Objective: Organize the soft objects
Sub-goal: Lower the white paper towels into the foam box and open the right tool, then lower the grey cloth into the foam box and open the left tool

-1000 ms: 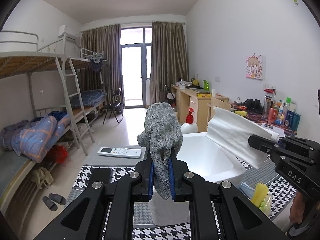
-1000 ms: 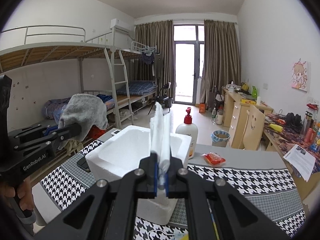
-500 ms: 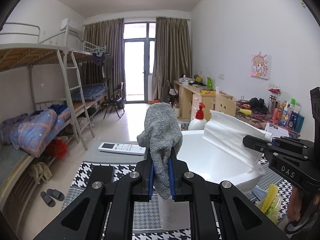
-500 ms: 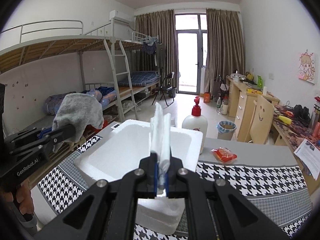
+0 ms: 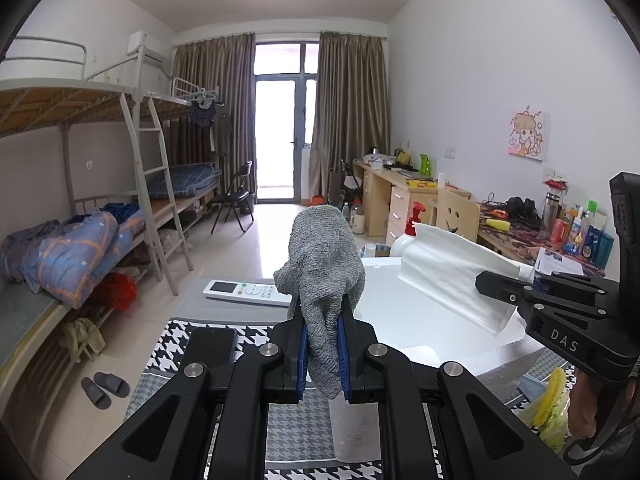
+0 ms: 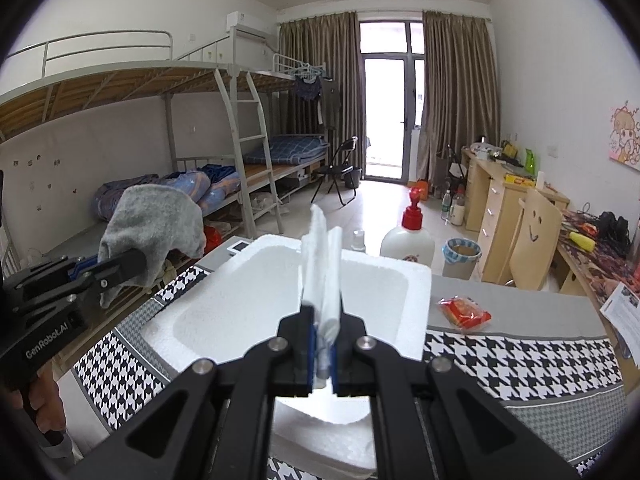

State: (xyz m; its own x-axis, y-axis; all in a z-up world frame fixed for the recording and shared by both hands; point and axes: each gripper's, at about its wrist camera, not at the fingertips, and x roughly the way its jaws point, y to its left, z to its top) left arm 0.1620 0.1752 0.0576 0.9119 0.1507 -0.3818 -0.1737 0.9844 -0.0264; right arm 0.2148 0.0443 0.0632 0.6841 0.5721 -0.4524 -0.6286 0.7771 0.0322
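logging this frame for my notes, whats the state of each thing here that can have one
left tool: shut on the grey knitted cloth, held up clear of the table
right tool: shut on the white folded cloth, above the box
white foam box: open-topped, nothing seen inside
white pump bottle with red top: upright behind the box
white remote control: lying flat
red snack packet: lying flat

Two grippers: the left gripper [image 5: 323, 354] and the right gripper [image 6: 323, 350]. Two cloths: one grey cloth [image 5: 324, 264], one white cloth [image 6: 322, 268]. Ahead: one foam box [image 6: 412, 300], one pump bottle [image 6: 408, 236], one remote [image 5: 248, 292], one red packet [image 6: 464, 312].
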